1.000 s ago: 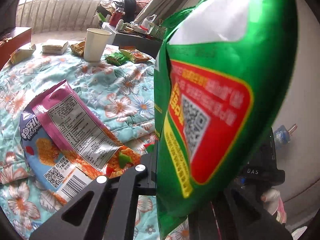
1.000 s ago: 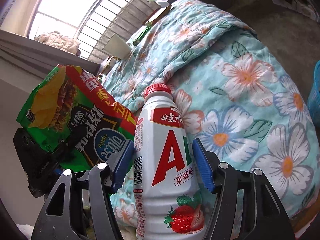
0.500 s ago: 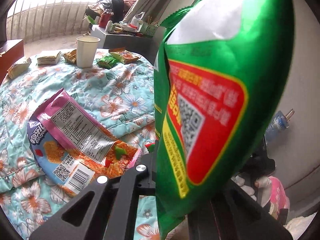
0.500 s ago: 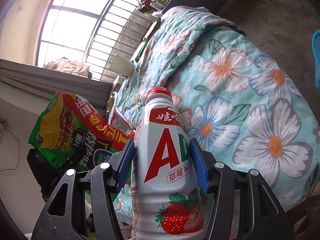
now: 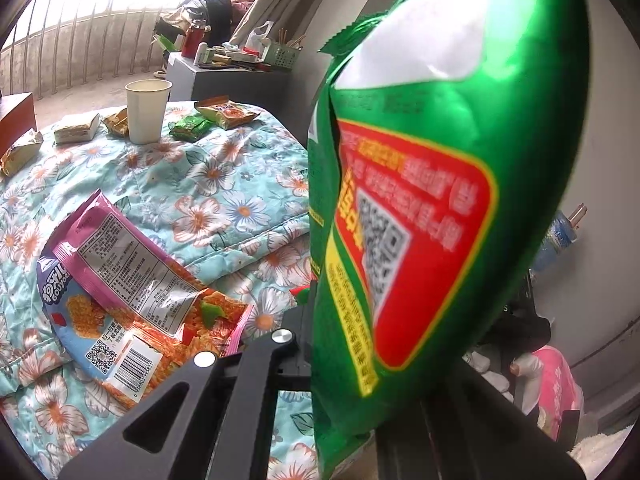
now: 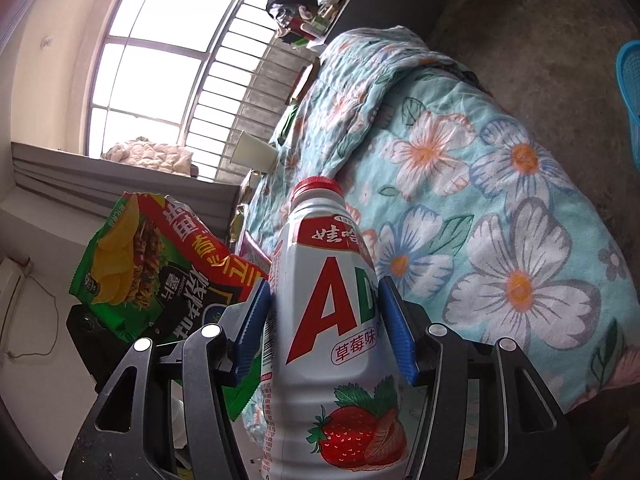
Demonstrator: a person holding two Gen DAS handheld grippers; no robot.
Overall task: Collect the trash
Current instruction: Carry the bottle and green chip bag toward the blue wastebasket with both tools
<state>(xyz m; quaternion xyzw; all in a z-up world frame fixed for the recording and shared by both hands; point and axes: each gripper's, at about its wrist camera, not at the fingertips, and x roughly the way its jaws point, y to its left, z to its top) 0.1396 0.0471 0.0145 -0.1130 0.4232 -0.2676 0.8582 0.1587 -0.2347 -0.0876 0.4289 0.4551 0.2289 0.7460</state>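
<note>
Both hands loaded. My left gripper (image 5: 344,364) is pinched tight on the bottom edge of the green chip bag (image 5: 432,200), which stands up and blocks most of that view; I cannot see the pads themselves. My right gripper (image 6: 326,330) holds the white bottle (image 6: 328,320) upright at mid-body, blue pads (image 6: 396,332) on both sides. Risks: the bottle is smooth and tapered, so a tilt could let it slide through; the bag hangs from 1 thin seam and may tear or swing. 2 overlapping snack bags (image 5: 120,296), a cup (image 5: 146,110) and small wrappers remain on the quilt (image 5: 224,184).
</note>
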